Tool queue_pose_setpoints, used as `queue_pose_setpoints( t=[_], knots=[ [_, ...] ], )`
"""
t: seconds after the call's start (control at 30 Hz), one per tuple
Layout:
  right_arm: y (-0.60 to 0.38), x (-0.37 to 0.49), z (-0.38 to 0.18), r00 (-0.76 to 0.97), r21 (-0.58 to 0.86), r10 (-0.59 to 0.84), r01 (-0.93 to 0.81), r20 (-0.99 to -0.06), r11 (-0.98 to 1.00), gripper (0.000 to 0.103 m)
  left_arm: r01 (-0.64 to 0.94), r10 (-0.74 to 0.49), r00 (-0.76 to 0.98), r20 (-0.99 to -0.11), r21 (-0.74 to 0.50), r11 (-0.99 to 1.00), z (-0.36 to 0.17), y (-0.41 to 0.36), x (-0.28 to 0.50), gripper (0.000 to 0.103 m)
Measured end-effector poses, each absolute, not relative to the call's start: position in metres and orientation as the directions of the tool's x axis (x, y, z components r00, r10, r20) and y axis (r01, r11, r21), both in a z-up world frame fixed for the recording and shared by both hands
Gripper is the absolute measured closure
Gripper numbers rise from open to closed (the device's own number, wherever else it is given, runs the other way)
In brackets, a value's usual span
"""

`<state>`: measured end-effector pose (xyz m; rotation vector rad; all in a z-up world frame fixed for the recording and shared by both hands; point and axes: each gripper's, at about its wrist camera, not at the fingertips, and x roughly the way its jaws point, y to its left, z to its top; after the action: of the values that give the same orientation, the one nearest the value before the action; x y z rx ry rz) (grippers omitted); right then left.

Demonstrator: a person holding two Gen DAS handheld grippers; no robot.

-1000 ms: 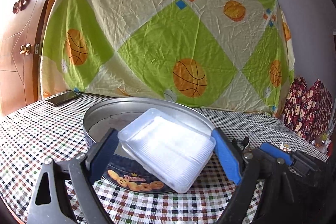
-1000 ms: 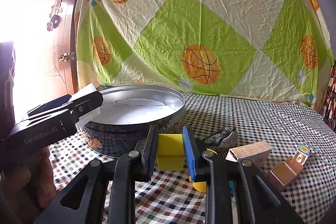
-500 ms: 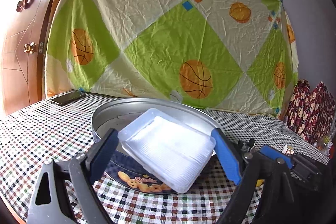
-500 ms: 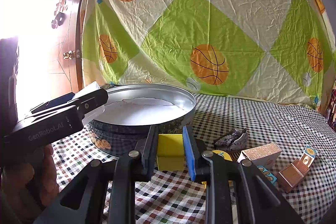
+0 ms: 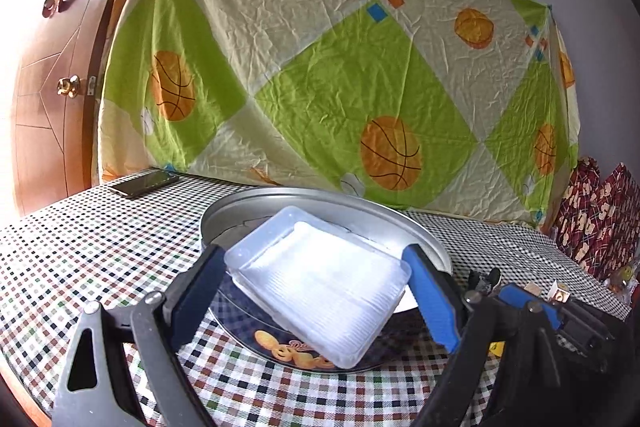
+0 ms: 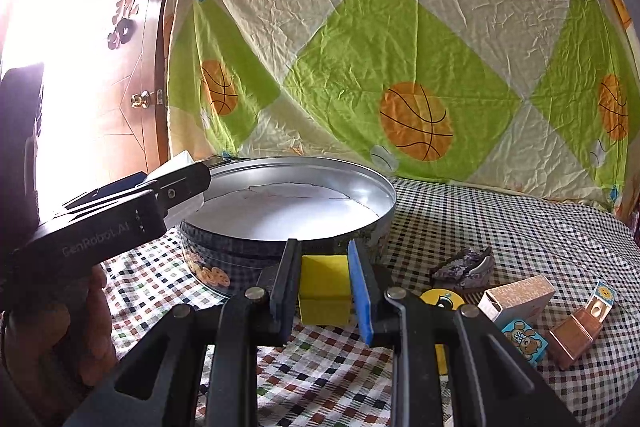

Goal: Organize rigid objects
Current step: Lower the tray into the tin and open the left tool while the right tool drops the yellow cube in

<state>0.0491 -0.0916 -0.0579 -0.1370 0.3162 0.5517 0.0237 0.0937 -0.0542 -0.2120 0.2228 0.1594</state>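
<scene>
Left wrist: plastic lid [image 5: 320, 283] clamped over round tin [image 5: 420, 235].

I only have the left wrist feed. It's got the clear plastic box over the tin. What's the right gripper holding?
Observer: The right gripper is shut on a yellow block.
Operator: Is it over the tin yet?
Observer: No, it sits just short of the near wall of the cookie tin, above the checkered cloth.
Operator: Anything inside the tin?
Observer: Only a white paper liner shows; no objects in it.
Operator: What's left on the table?
Observer: To the right of the block: a purple glitter shoe, a small pink box, a copper-coloured box.
</scene>
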Motion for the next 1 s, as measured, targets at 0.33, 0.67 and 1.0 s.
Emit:
queue_pose_setpoints(
  t=[0.33, 0.67, 1.0],
  knots=[
    [-0.071, 0.062, -0.034, 0.76, -0.03, 0.549, -0.594, -0.347, 0.804, 0.077, -0.198, 0.141, 0.948, -0.286, -0.178, 0.964, -0.049, 0.116, 0.035, 0.013],
    [-0.037, 0.128, -0.007, 0.684, 0.027, 0.576, -0.633, -0.447, 0.773, 0.077, -0.178, 0.115, 0.906, -0.406, -0.122, 0.976, -0.037, 0.131, 0.079, 0.013],
    [-0.021, 0.215, -0.031, 0.599, 0.106, 0.518, -0.586, -0.611, 0.803, 0.077, -0.159, 0.104, 0.833, -0.543, -0.054, 0.986, -0.036, 0.143, 0.136, 0.013]
  ],
)
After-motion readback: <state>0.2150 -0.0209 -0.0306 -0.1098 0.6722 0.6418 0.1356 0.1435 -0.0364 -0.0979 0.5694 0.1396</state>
